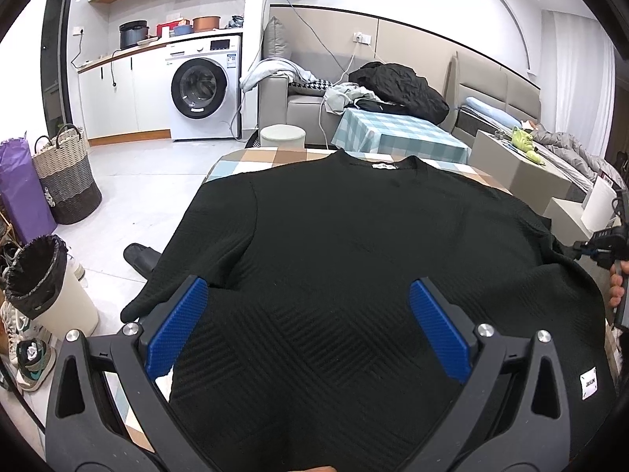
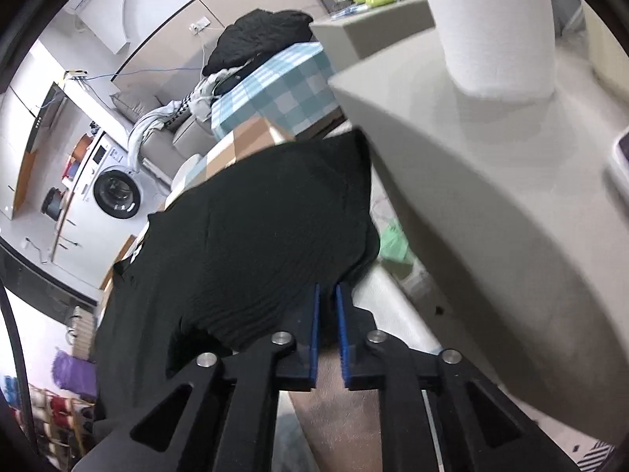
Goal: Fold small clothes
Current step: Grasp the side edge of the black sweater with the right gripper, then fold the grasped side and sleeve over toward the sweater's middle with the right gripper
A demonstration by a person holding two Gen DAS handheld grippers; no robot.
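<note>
A black knitted sweater (image 1: pixel 354 244) lies flat, neck away from me, on a table with a checked cloth (image 1: pixel 251 161). Its left sleeve hangs over the table's left edge. My left gripper (image 1: pixel 308 283) stands open above the sweater's lower body, its blue pads (image 1: pixel 179 326) wide apart with only fabric beneath them. My right gripper (image 1: pixel 601 244) shows at the far right, at the sweater's right sleeve, with a hand behind it. In the right wrist view the right gripper (image 2: pixel 327 289) has its blue pads nearly together on the edge of the sweater (image 2: pixel 255 228), which bunches up in front of them.
A beige cabinet (image 2: pixel 452 165) with a white paper roll (image 2: pixel 491 27) stands close on the right. On the floor to the left are a bin (image 1: pixel 43 283), woven baskets (image 1: pixel 67 173) and a dark slipper (image 1: pixel 141 257). Behind are a second checked table (image 1: pixel 401 133), a sofa with clothes and a washing machine (image 1: pixel 202 90).
</note>
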